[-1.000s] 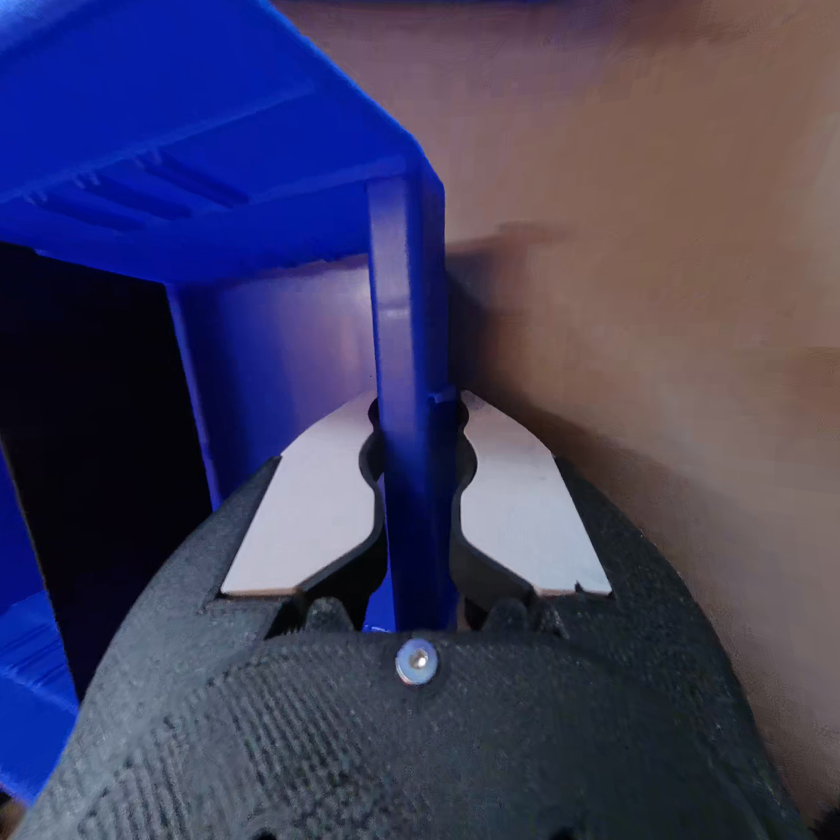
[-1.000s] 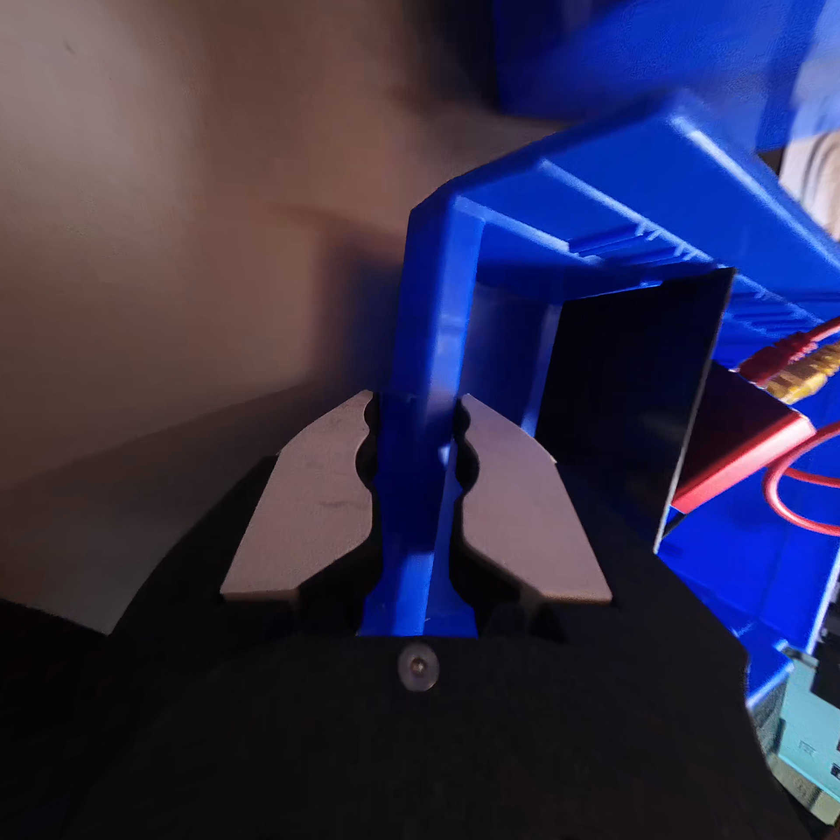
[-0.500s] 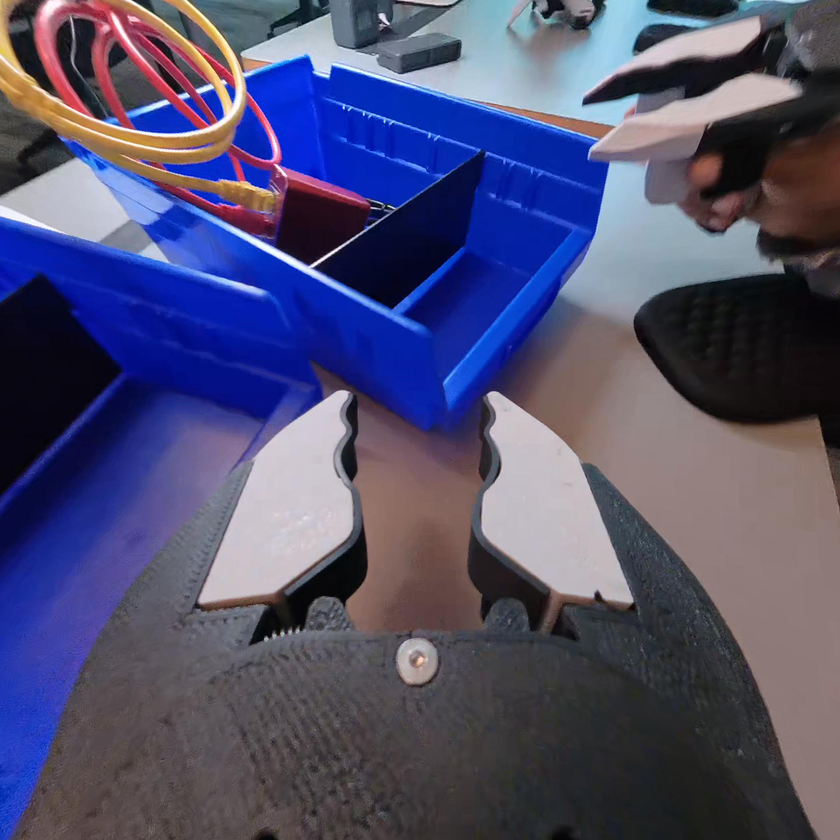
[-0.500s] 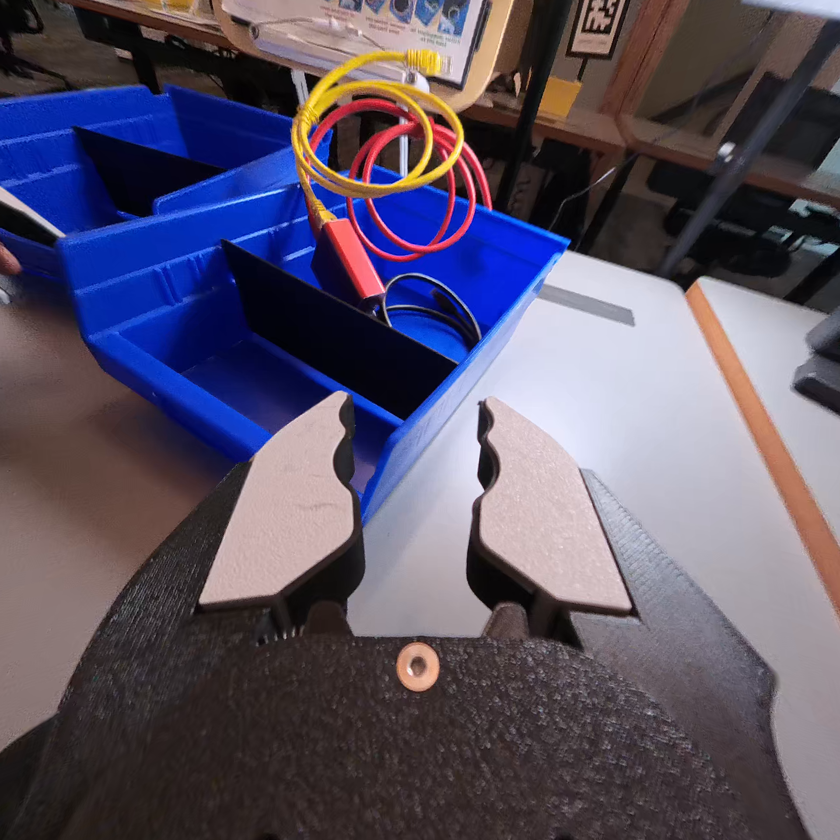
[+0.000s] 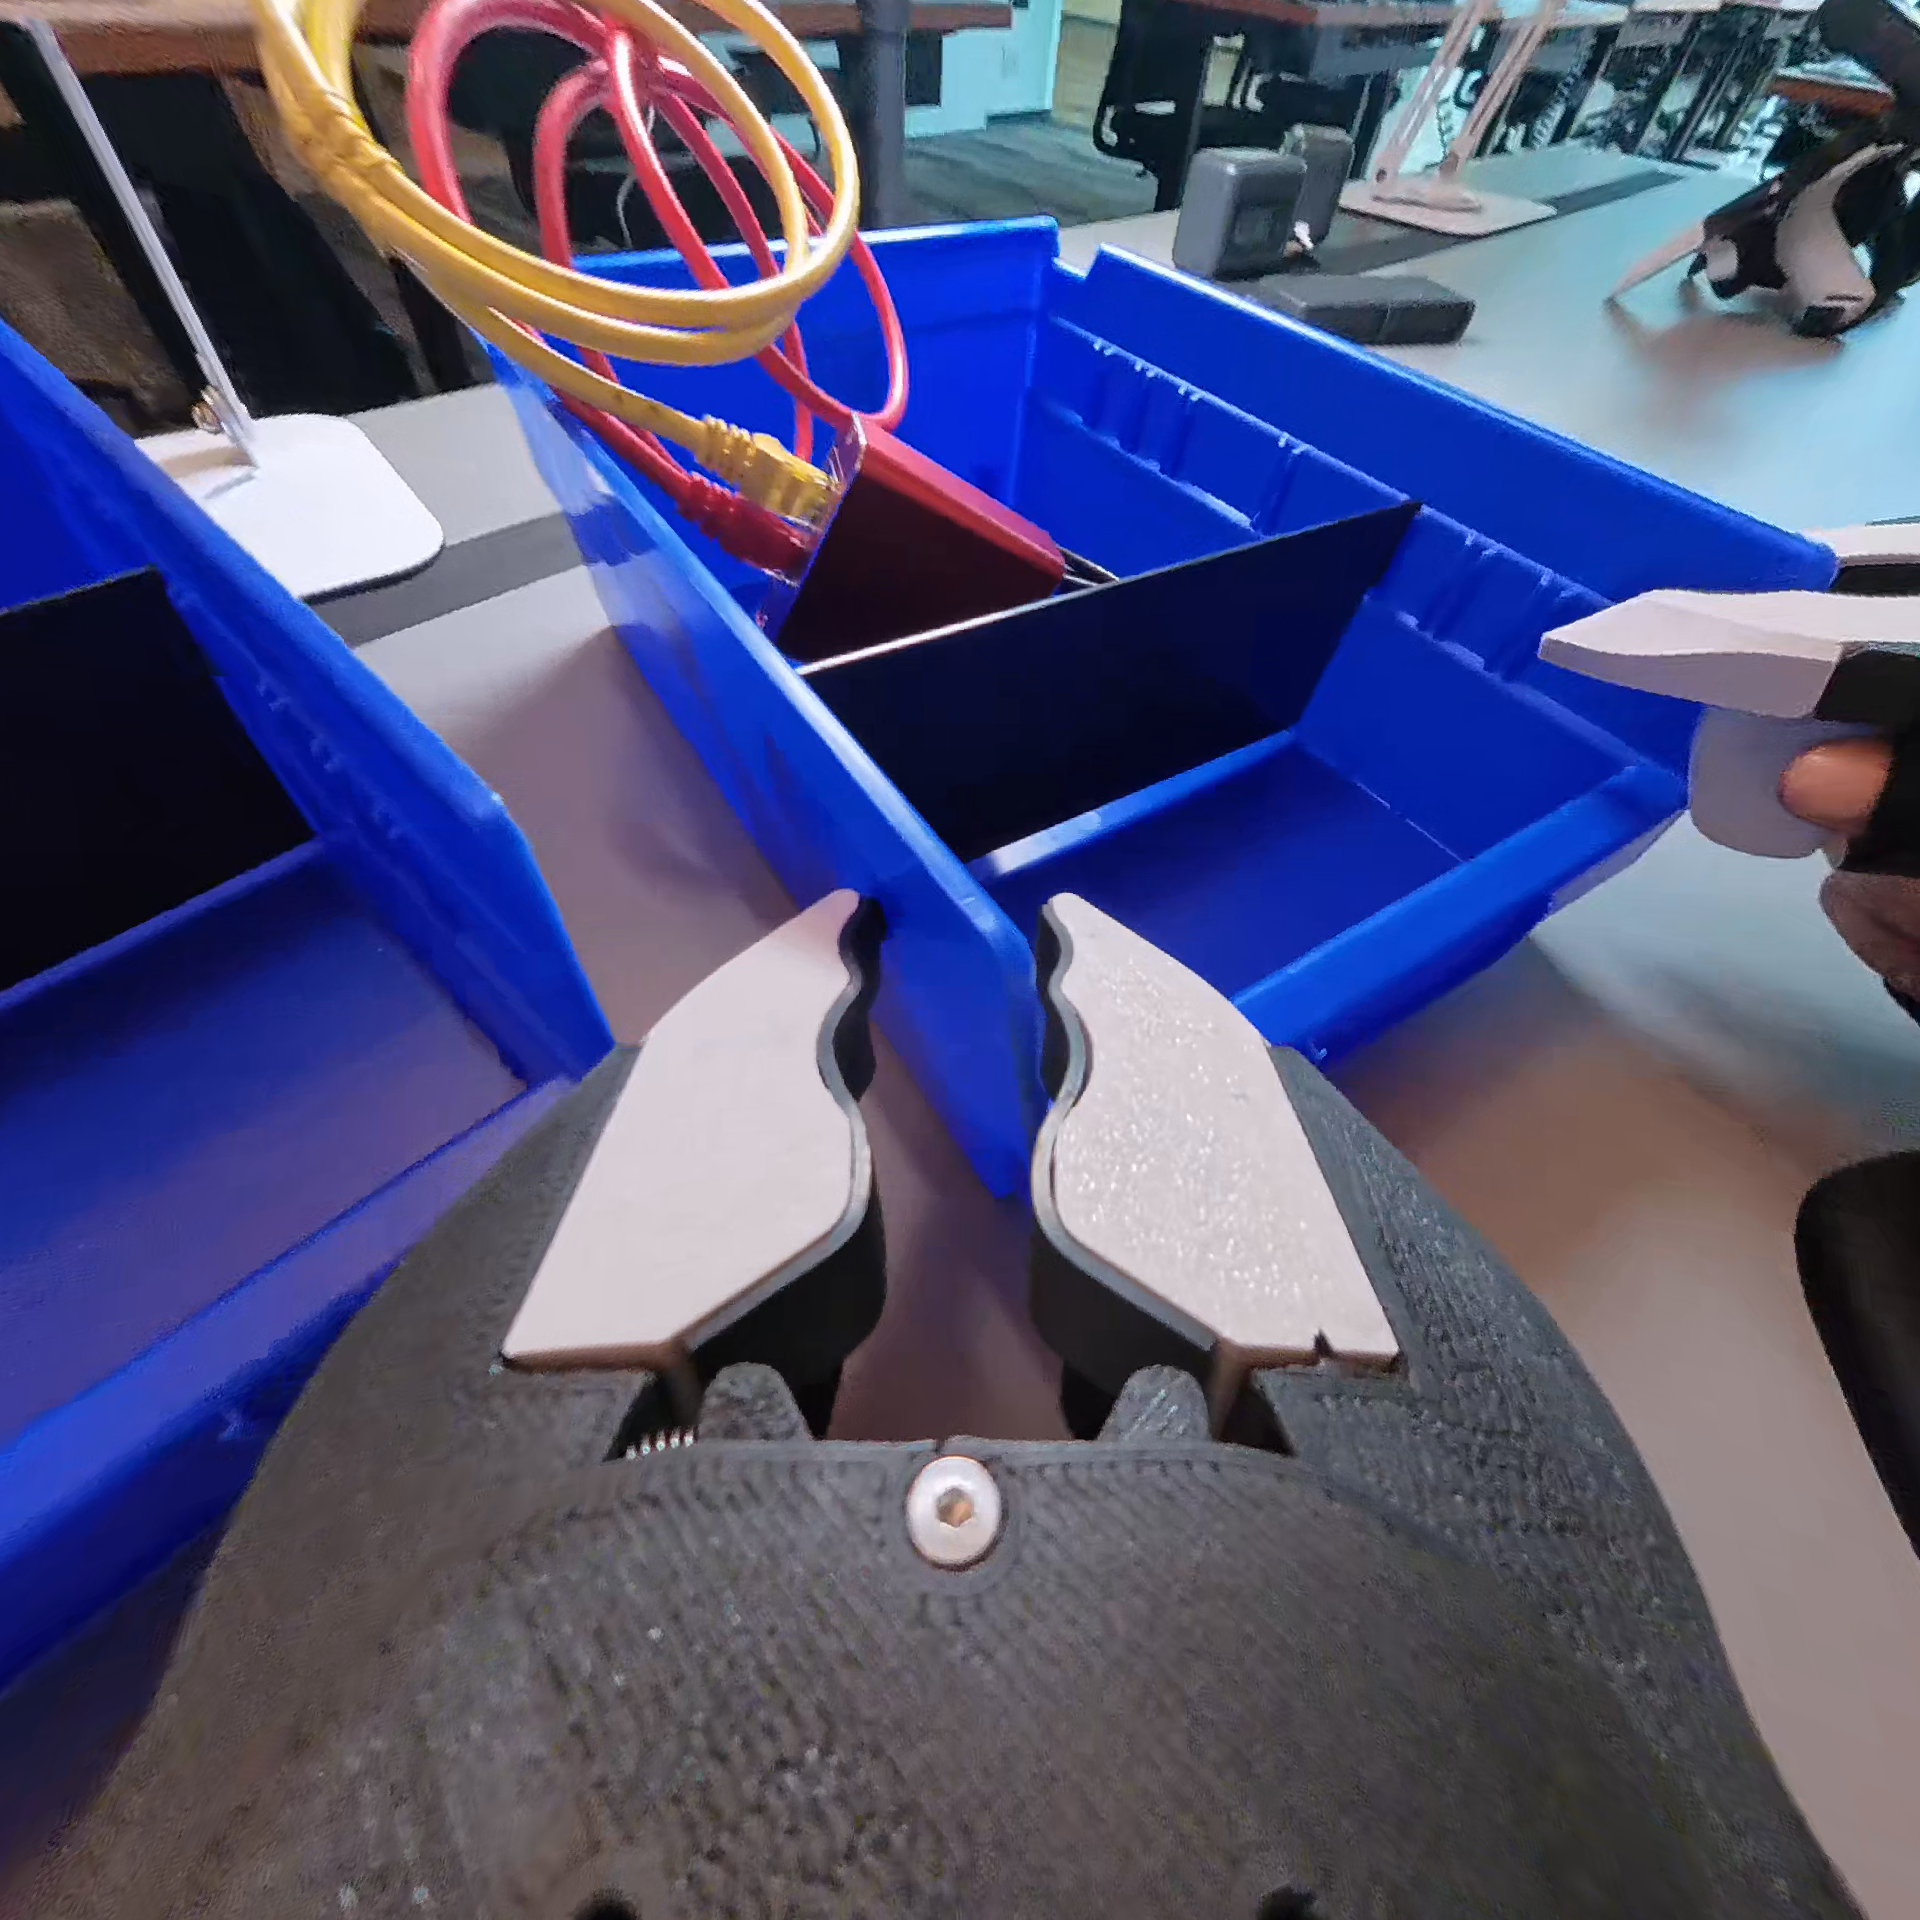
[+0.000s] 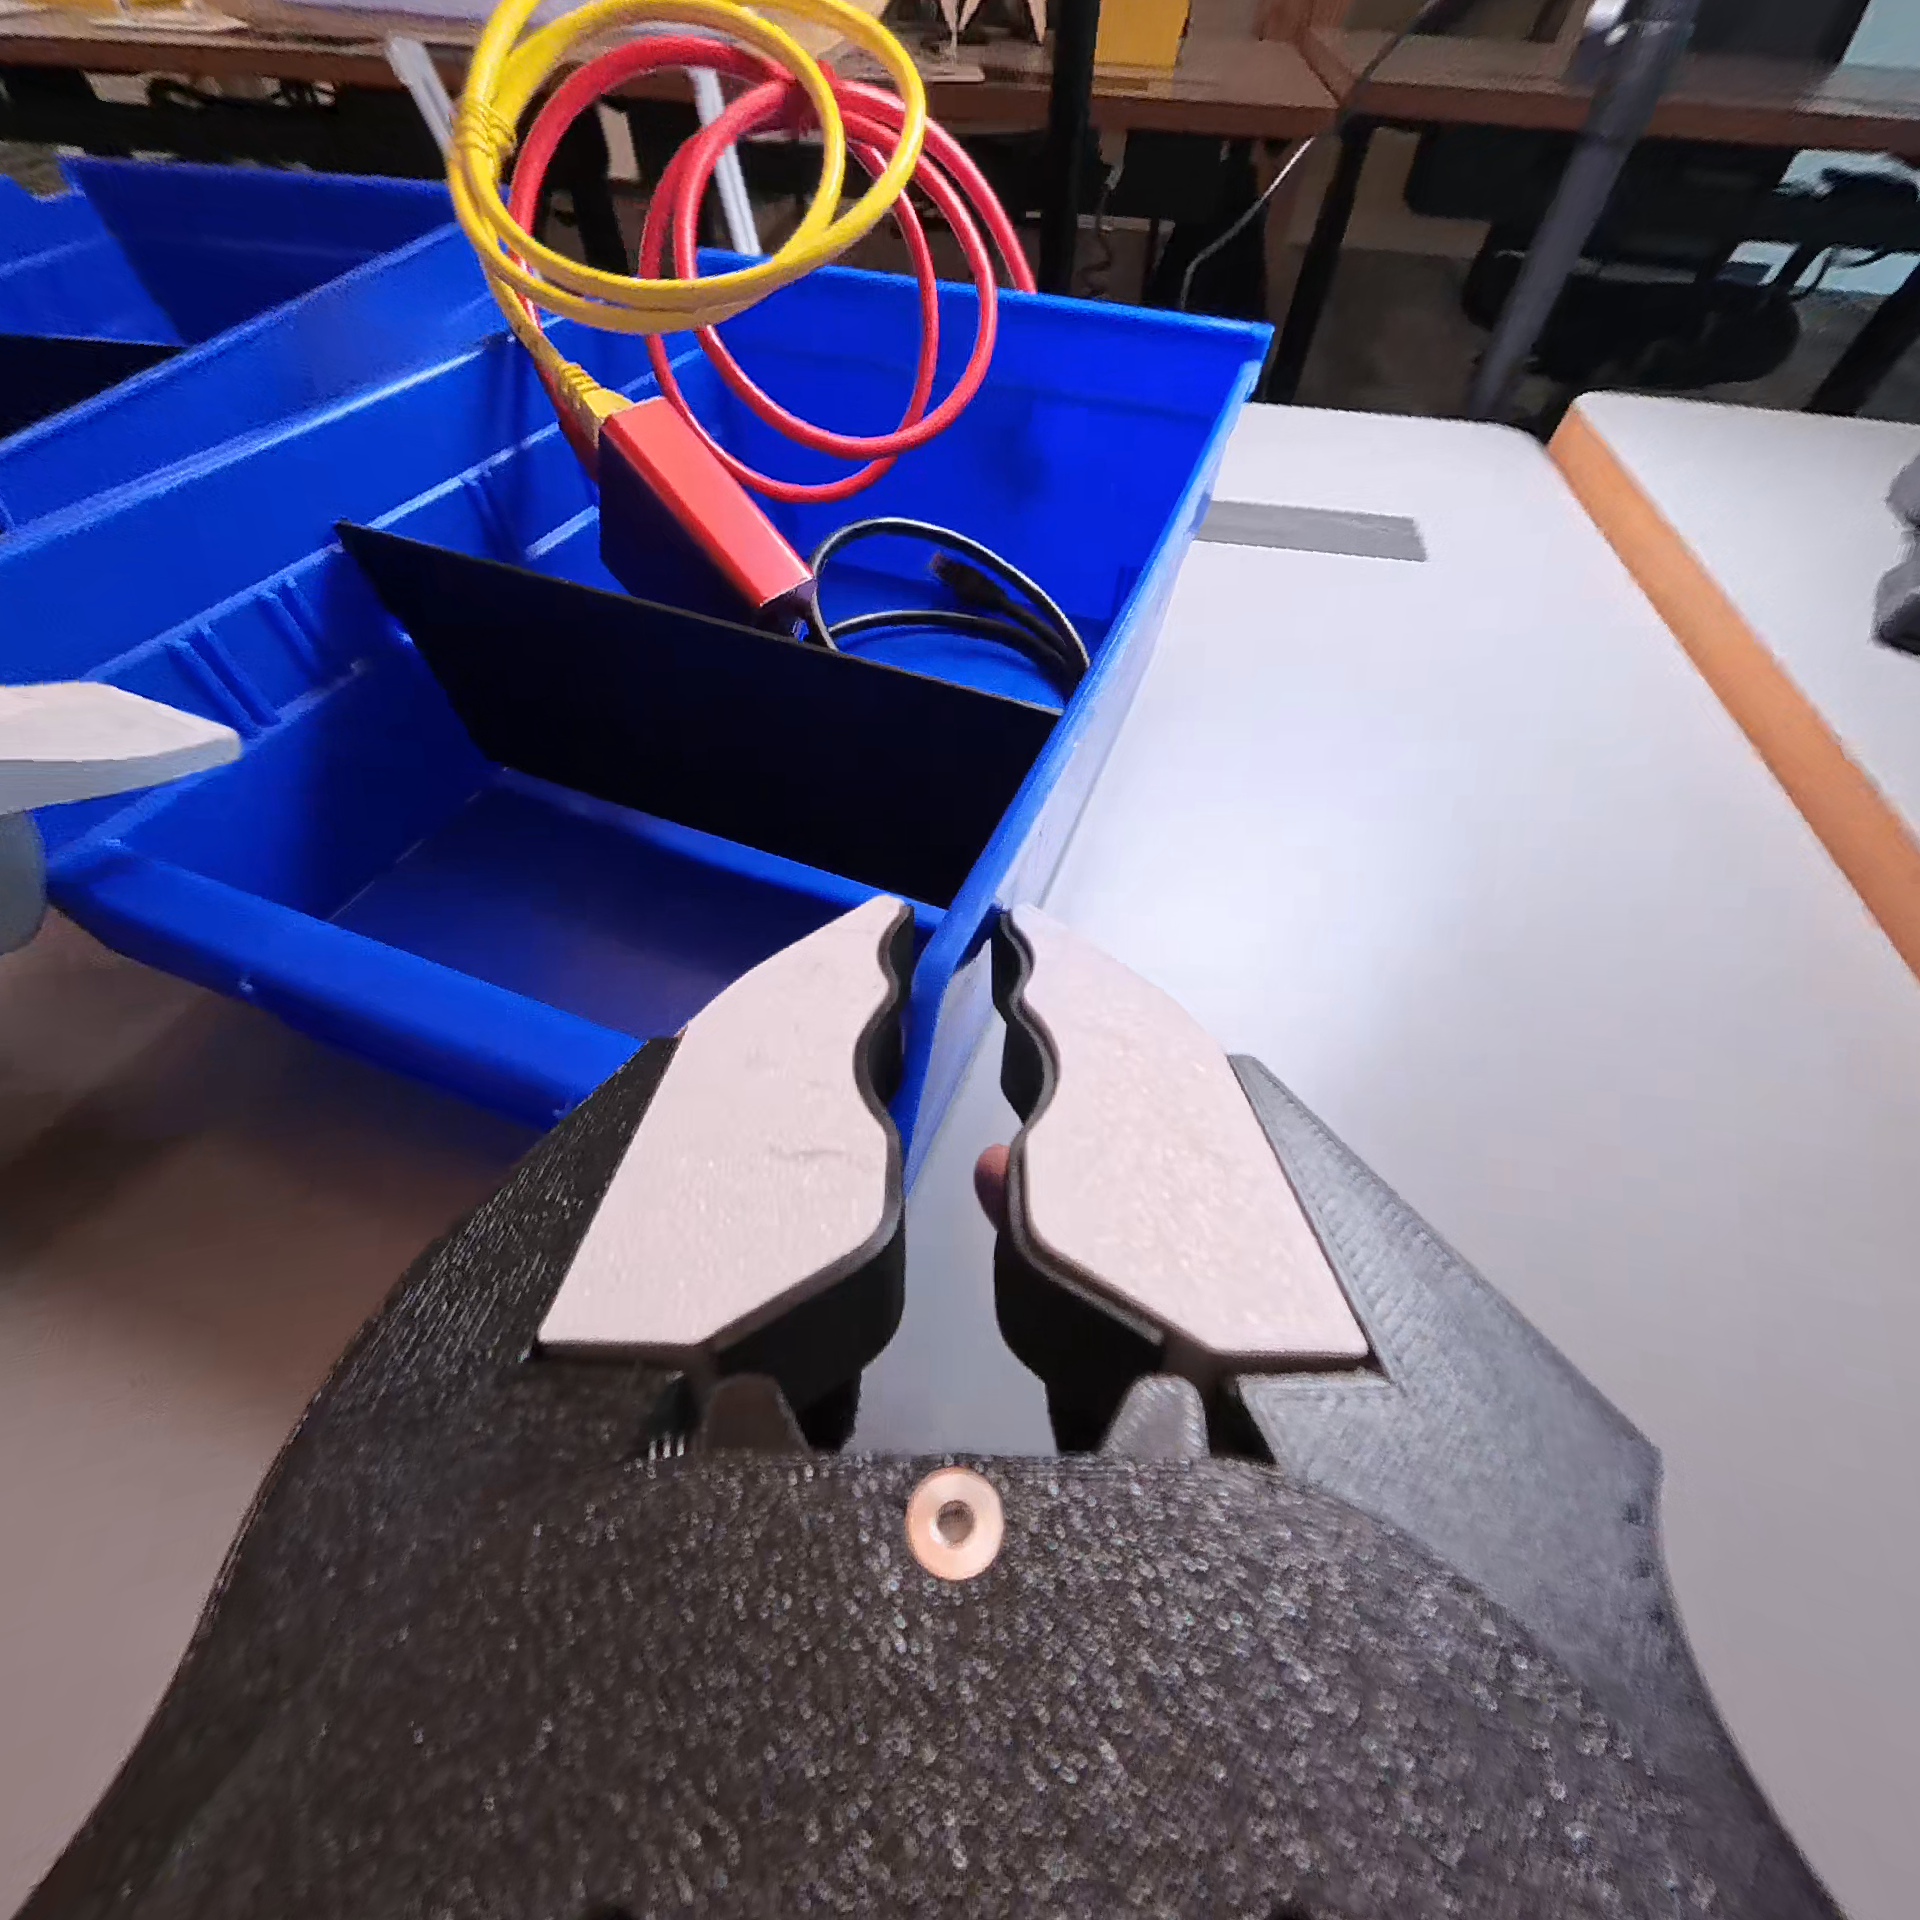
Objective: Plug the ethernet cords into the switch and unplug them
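A red switch point(image 5: 925, 561) point(image 6: 707, 509) leans in the far compartment of a blue bin point(image 5: 727, 707) point(image 6: 1091, 416). A yellow cord point(image 5: 623, 301) point(image 6: 686, 301) and a red cord point(image 5: 873, 343) point(image 6: 935, 312) loop up from its end. A black cable point(image 6: 956, 613) lies coiled beside it. My left gripper point(image 5: 956, 914) is closed on the rim at the bin's near left corner. My right gripper point(image 6: 953, 920) is closed on the rim at the near right corner. One finger of each shows in the other's view point(image 5: 1683, 655) point(image 6: 114, 738).
A black divider point(image 5: 1091, 675) point(image 6: 727, 727) splits the bin, and the near compartment holds nothing. A second blue bin point(image 5: 260, 1039) point(image 6: 208, 239) stands close on the left. A white stand base point(image 5: 301, 499) sits behind it. The grey table has an orange edge point(image 6: 1714, 644) on the right.
A second ago both grippers gripped a bin wall. Half a second ago both were open and back from the bin. Now both have moved to its near corners with the jaws narrowed.
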